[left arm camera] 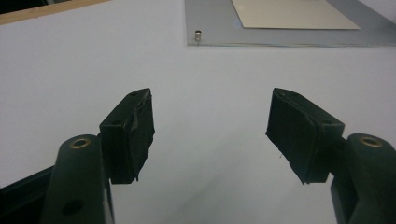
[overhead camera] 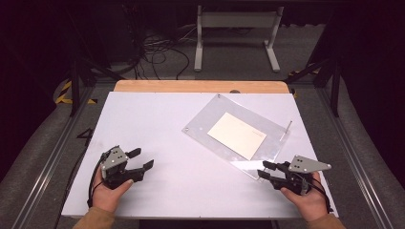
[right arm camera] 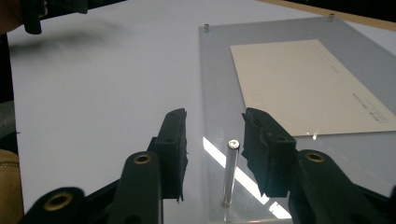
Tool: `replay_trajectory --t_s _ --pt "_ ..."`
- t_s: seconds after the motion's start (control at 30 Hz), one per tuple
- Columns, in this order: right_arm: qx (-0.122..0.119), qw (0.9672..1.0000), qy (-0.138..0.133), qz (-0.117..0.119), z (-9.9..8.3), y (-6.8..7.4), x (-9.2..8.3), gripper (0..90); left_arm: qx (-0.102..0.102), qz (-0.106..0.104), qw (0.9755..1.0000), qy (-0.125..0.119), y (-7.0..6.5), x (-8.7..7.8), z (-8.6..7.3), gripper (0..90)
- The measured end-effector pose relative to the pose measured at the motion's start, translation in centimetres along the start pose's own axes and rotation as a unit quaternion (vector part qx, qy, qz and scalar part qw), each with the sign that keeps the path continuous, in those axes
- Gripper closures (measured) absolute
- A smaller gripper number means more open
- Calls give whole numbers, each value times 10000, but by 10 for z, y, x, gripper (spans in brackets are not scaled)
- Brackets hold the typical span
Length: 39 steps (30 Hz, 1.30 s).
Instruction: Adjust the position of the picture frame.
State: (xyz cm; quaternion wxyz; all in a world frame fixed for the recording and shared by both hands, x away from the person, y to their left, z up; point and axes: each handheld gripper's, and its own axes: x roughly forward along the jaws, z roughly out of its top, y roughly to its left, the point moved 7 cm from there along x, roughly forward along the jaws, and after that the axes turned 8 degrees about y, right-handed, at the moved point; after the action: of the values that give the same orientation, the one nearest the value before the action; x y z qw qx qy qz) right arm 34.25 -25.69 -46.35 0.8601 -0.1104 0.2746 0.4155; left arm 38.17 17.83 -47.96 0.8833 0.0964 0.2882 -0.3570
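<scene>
Metal pin [right arm camera: 230, 172] stands upright between right claw's [right arm camera: 212, 149] untouching pads.

The bench [overhead camera: 157, 143] had a smooth, matt white top with a bare wooden edge [overhead camera: 200, 86] along the upper middle of the frame. The clear acrylic sheet [right arm camera: 219, 70] looked glossy, catching glare; beneath it lay a matt cream paper card [right arm camera: 299, 84]. The shiny metal post [right arm camera: 229, 172] stood at lower centre.
</scene>
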Motion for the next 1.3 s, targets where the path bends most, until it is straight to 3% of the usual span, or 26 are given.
replay_trajectory --t_s 0.33,0.6,0.83,1.07,1.17,1.3 --pt "-231 9993 238 -197 -6 -3 8 836 7 6 10000 40 -1 1 -2 319" --pt "-478 9971 470 -356 -5 0 1 846 -22 -5 10000 46 0 0 -3 319" --pt "-250 9966 581 -520 -17 -6 -29 847 -10 -6 10000 46 0 0 -3 319" --pt "164 9937 584 -945 -41 -31 -63 846 26 -16 10000 93 -3 4 -1 319" --pt "312 9930 555 -991 -46 -37 -67 844 48 -34 9999 117 -4 5 -1 318" --pt "238 9931 546 -1015 -42 -36 -66 841 45 -63 9999 144 -7 9 1 319"
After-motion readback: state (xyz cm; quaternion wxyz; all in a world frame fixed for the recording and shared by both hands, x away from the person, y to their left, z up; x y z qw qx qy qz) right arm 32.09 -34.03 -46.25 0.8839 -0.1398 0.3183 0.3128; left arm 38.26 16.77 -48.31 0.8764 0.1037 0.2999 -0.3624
